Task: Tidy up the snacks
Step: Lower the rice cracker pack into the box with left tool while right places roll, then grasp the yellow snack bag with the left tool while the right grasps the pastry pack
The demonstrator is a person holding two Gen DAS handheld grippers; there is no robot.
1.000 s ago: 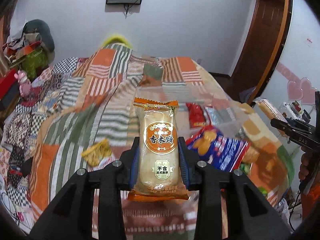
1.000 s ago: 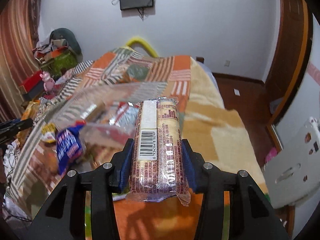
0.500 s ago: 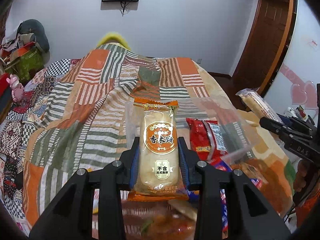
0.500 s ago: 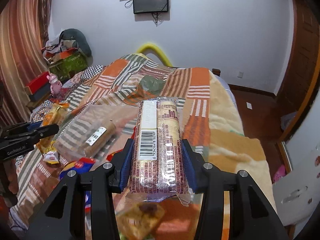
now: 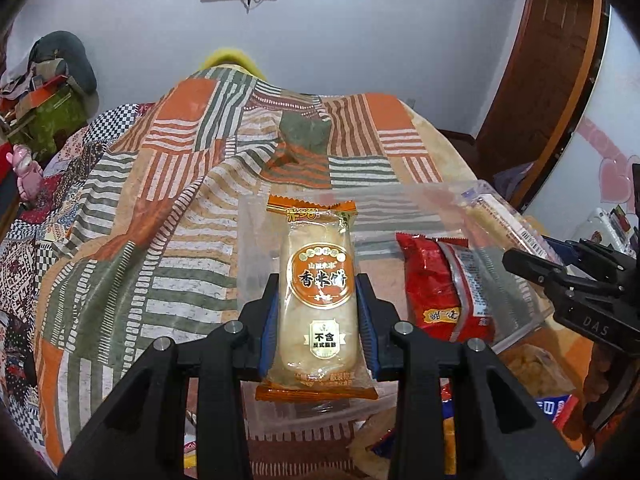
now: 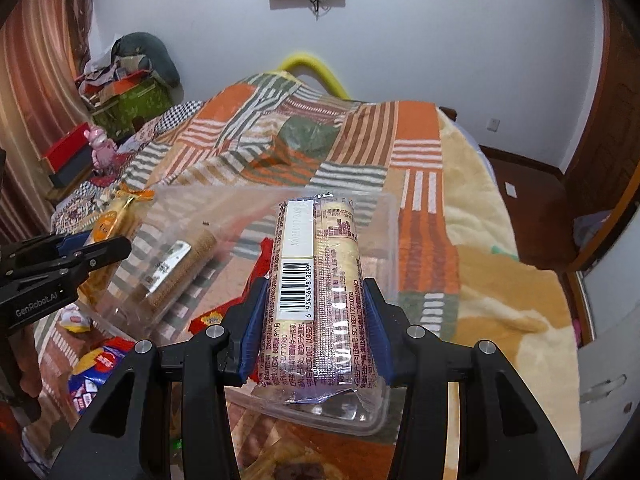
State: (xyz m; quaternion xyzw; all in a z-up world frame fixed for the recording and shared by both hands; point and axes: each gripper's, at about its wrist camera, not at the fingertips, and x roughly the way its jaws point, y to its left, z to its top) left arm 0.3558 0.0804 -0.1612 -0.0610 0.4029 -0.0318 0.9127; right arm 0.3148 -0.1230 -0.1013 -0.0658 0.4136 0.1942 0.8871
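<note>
My left gripper is shut on an orange-edged rice cracker packet, held lengthwise over the left end of a clear plastic box on the bed. A red snack packet lies inside the box. My right gripper is shut on a pale long packet with a barcode, above the right end of the same clear box. A sesame bar rests in the box. Each gripper shows at the edge of the other view: the right gripper and the left gripper.
A striped patchwork blanket covers the bed. Loose snacks lie at the near edge, among them a blue packet and a red packet. A pink toy and boxes sit at far left. A wooden door stands at right.
Both grippers moved forward and down with their packets still gripped. The clear box, earlier ahead of them, now lies right beneath both packets.
</note>
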